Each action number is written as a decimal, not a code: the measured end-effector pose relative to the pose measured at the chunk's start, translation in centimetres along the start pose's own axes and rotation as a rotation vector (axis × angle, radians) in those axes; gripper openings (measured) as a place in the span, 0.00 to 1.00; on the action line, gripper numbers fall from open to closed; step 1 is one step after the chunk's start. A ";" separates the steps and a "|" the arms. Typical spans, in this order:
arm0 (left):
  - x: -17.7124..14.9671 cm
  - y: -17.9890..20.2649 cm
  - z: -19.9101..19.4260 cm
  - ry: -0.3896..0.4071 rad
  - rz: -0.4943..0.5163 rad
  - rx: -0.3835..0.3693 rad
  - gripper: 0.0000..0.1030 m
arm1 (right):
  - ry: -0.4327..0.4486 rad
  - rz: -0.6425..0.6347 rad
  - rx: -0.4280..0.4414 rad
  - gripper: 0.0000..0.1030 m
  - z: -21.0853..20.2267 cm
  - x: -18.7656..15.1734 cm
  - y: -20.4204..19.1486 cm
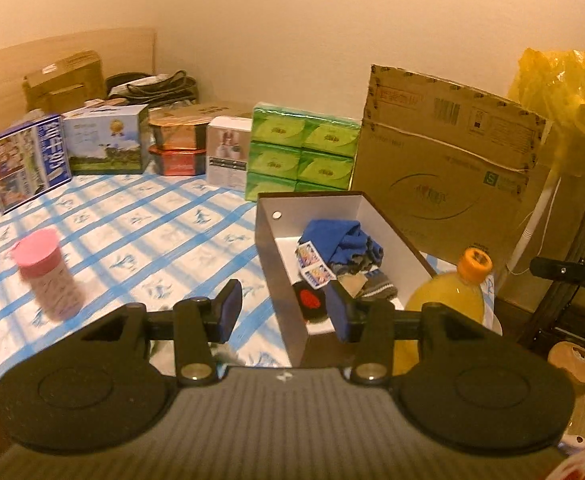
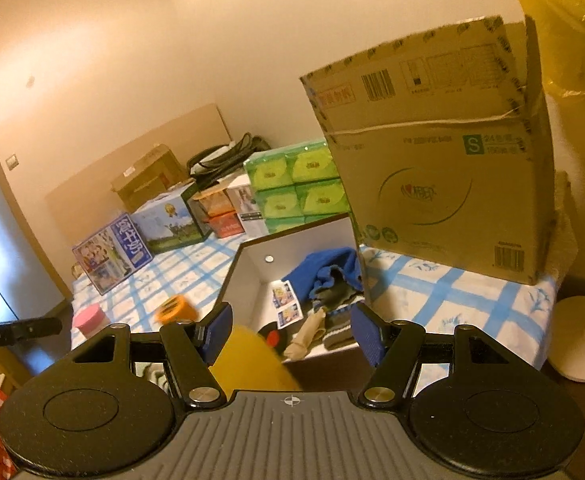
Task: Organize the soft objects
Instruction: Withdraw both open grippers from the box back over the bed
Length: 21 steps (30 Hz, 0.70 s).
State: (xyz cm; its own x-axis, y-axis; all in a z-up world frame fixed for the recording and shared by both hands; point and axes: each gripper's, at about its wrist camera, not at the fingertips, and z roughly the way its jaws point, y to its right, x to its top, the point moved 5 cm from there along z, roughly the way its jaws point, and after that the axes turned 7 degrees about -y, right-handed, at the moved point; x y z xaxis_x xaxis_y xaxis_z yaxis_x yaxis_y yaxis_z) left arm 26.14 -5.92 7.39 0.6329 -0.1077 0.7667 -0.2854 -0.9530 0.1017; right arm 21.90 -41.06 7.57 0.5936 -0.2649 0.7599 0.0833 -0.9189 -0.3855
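An open white box with dark outer walls (image 1: 278,264) (image 2: 248,276) stands on the blue-checked bed cover. In it lie a crumpled blue cloth (image 1: 338,238) (image 2: 326,266), grey striped socks (image 1: 374,286) (image 2: 340,326), a beige sock (image 2: 306,338), small printed tissue packs (image 1: 312,266) (image 2: 286,304) and a black round piece with a red centre (image 1: 310,300). My left gripper (image 1: 285,312) hovers over the box's near left wall, open and holding nothing. My right gripper (image 2: 292,334) hangs before the box's near end, open, with no soft thing between its pads.
An orange-capped juice bottle (image 1: 452,296) (image 2: 172,310) stands close to the box, blurred in the right wrist view. A pink-lidded jar (image 1: 46,276) (image 2: 88,318) stands to the left. Green tissue packs (image 1: 304,152), cartons and a large cardboard box (image 1: 444,160) (image 2: 444,184) line the wall. A white fan stand (image 2: 580,344) is at the right.
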 end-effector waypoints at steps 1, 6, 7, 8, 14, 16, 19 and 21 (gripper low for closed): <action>-0.4 -0.1 -0.5 0.001 -0.006 0.007 0.42 | -0.001 -0.006 0.003 0.64 -0.4 -0.4 -0.5; -2.6 -0.4 -3.2 0.006 -0.034 0.043 0.42 | -0.014 -0.047 0.023 0.64 -2.4 -2.9 -3.1; -3.1 -0.5 -3.6 0.005 -0.042 0.047 0.42 | -0.019 -0.048 0.034 0.64 -2.6 -3.4 -3.6; -3.4 -0.6 -3.9 0.004 -0.047 0.049 0.42 | -0.027 -0.054 0.049 0.64 -2.8 -4.0 -4.2; -5.8 -1.1 -5.7 -0.004 -0.054 0.083 0.42 | -0.081 -0.062 0.108 0.64 -3.0 -7.1 -7.2; -6.7 -1.5 -6.0 -0.016 -0.062 0.091 0.42 | -0.111 -0.065 0.114 0.64 -2.6 -8.1 -8.2; -8.0 -2.2 -6.4 -0.032 -0.075 0.100 0.42 | -0.136 -0.069 0.123 0.64 -2.1 -9.4 -9.4; -8.8 -2.9 -6.5 -0.046 -0.081 0.103 0.42 | -0.150 -0.061 0.140 0.64 -1.9 -10.3 -10.3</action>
State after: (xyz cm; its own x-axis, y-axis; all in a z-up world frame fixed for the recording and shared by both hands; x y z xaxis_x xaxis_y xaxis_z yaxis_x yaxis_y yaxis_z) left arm 16.67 -0.36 4.47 0.6834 -0.0402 0.7289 -0.1585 -0.9828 0.0944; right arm 13.45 -29.45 4.72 0.6959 -0.1536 0.7015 0.2275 -0.8795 -0.4181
